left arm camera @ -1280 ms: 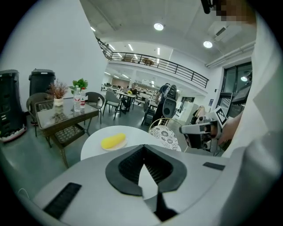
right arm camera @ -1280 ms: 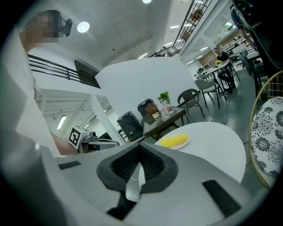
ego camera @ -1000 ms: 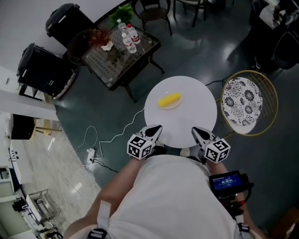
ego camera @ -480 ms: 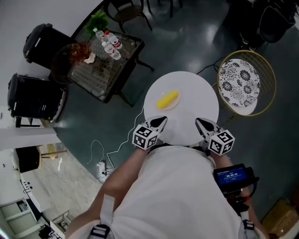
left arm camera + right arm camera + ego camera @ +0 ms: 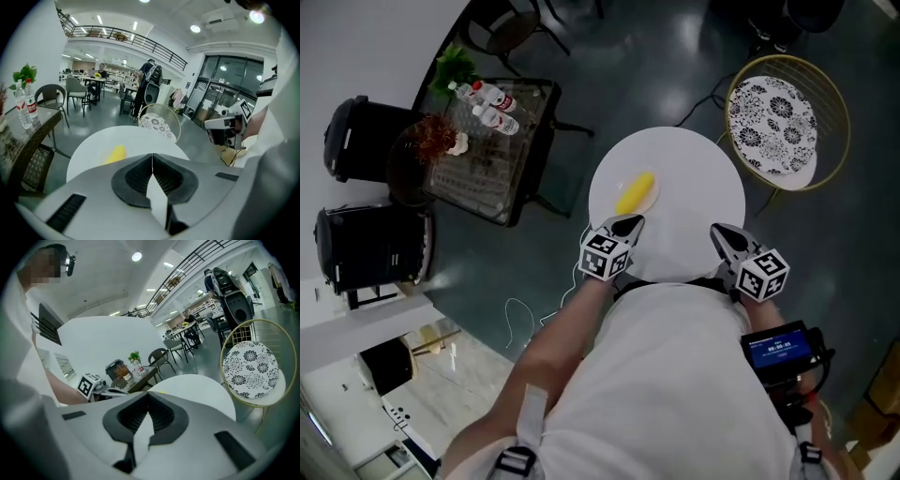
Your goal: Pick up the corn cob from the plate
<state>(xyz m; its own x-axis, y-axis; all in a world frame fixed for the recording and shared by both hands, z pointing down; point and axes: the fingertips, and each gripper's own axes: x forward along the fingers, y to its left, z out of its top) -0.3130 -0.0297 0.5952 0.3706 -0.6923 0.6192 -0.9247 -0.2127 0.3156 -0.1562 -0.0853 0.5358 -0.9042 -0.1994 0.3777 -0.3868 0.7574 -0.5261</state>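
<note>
**Item 1, task thing.** Yellow corn cob, lying aslant on a small pale plate. The plate sits toward the left side of a round white table.

**Item 2, left gripper**. Jaws clenched, nothing between them. The tip is over the table's near edge, near the cob but not touching it. It is the likelier of the 2 to make the pick.

**Item 3, right gripper**. Jaws pressed together, empty. It is at the table's near right edge, well apart from the cob.

**Item 4, step in hand (judgement).** This is the approach.
- The left jaws need parting before they reach the cob.
- They should then straddle its narrow girth near the middle, not its ends.
- A round cob is apt to roll, and the light plate may slide if nudged, so a slow descent and a square closing would serve best.

**Item 5, surroundings.**
- 1 gold wire-framed round chair with a black-and-white floral cushion, beyond the table to the right.
- 1 dark glass-topped side table to the left, carrying water bottles.
- 2 black bins by the wall.
- 1 white cable on the floor.

**Item 6, obstructions.** Nothing stands between the left gripper and the cob.
</note>
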